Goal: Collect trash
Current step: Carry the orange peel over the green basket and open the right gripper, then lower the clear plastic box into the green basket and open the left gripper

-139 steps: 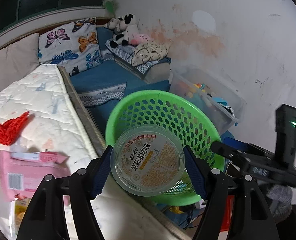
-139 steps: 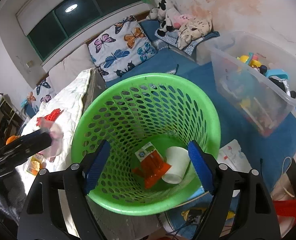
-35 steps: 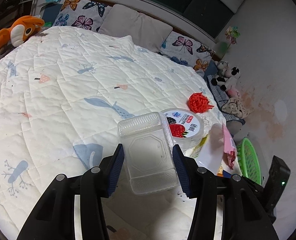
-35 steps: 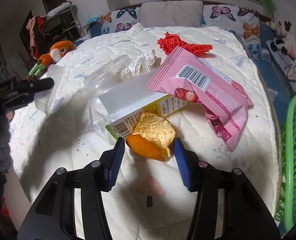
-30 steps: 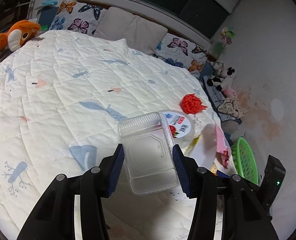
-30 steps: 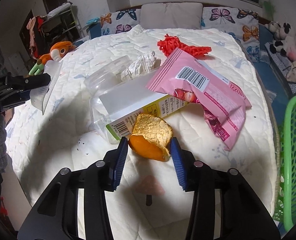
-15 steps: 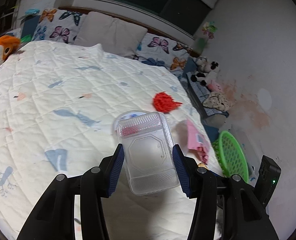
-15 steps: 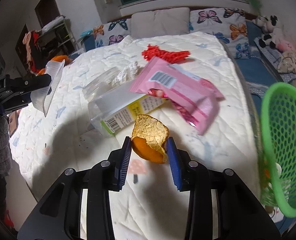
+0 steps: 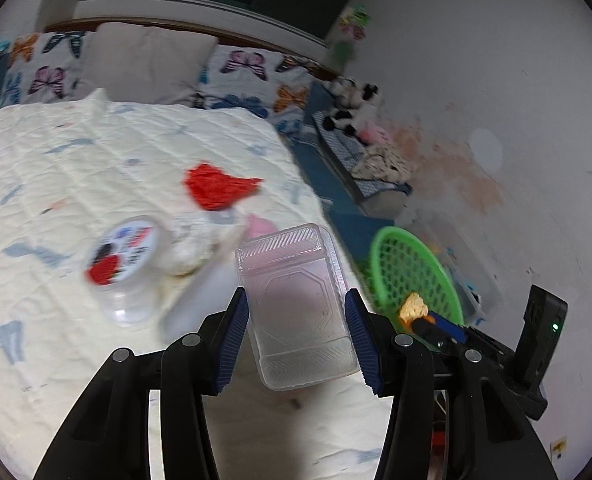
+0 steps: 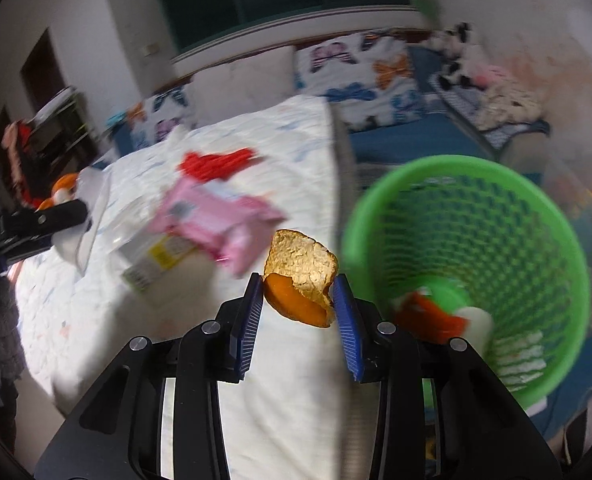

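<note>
Clear tray (image 9: 300,312) and orange peel (image 10: 300,282) held aloft (both pinched).

Both wrist views look down across the bed (image 9: 95,168), sharing the green basket (image 10: 468,248).

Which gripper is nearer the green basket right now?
Right. The right gripper, holding the orange peel, is beside the green basket rim; the left gripper, holding the clear container, is farther back over the bed.

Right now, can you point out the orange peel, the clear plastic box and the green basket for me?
orange peel (image 10: 300,276): right wrist view, on its pale dried inside.
clear plastic box (image 9: 296,308): left wrist view, on its flat octagon-embossed face.
green basket (image 10: 472,168): right wrist view, on the far rim.
</note>
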A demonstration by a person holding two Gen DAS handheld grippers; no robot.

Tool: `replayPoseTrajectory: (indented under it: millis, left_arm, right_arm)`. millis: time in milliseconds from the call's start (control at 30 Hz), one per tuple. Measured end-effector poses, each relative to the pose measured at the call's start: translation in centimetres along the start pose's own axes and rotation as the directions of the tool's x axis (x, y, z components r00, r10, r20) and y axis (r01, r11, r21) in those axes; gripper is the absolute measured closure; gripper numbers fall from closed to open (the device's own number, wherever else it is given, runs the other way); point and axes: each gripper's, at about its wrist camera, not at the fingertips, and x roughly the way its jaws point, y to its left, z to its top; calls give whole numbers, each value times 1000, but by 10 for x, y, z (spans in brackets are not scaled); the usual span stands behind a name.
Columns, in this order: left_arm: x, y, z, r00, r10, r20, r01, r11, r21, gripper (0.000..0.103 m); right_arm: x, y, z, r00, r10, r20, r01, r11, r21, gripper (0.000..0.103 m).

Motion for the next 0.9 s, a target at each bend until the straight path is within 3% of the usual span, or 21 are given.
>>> replayPoseTrajectory:
  millis: [367, 500, 900]
  left_arm:
    - [47, -72, 18, 996, -66, -54, 72, 990, 120, 55]
    - [64, -93, 21, 994, -75, -76, 86, 984, 158, 55]
    - [116, -142, 11, 983, -85, -161, 121, 965, 231, 55]
  right_arm:
    - [-11, -79, -3, 991, -133, -2, 132, 984, 119, 63]
    - [-15, -95, -6, 991, -137, 1, 135, 978, 160, 54]
    - [-38, -116, -18, 989, -146, 34, 135, 966, 219, 51]
